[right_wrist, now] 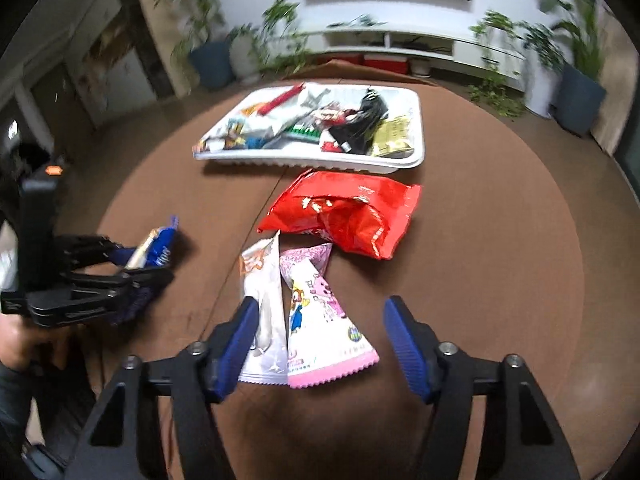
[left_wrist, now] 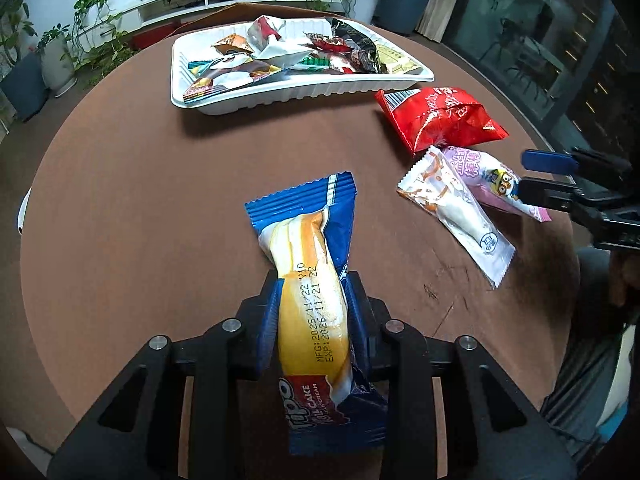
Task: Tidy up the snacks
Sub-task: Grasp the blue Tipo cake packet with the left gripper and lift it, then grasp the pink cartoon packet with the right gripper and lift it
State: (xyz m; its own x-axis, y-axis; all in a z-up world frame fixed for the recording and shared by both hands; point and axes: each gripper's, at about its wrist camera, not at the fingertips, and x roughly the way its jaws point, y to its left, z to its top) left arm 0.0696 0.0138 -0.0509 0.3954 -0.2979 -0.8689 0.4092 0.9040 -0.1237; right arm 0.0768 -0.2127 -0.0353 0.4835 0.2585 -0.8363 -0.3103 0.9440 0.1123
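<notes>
My left gripper [left_wrist: 314,284] is shut on a blue roll cake packet [left_wrist: 304,240], which is held above the brown table; in the right wrist view that gripper [right_wrist: 148,264] and the packet [right_wrist: 160,244] sit at the left. My right gripper [right_wrist: 322,306] is open and pointed down. A white packet [right_wrist: 264,280] and a pink cartoon packet [right_wrist: 324,320] lie on the table between its fingers. The left pad is at the white packet's edge, and the right pad is clear of the pink one. A red bag [right_wrist: 344,212] lies just beyond. Behind it, a white tray [right_wrist: 320,164] holds several snacks.
From the left wrist view the tray [left_wrist: 280,92] is far centre, the red bag [left_wrist: 440,120], white packet [left_wrist: 452,208] and pink packet [left_wrist: 500,184] to the right, with the right gripper [left_wrist: 528,176] at the edge. Potted plants and a low white cabinet stand beyond the round table.
</notes>
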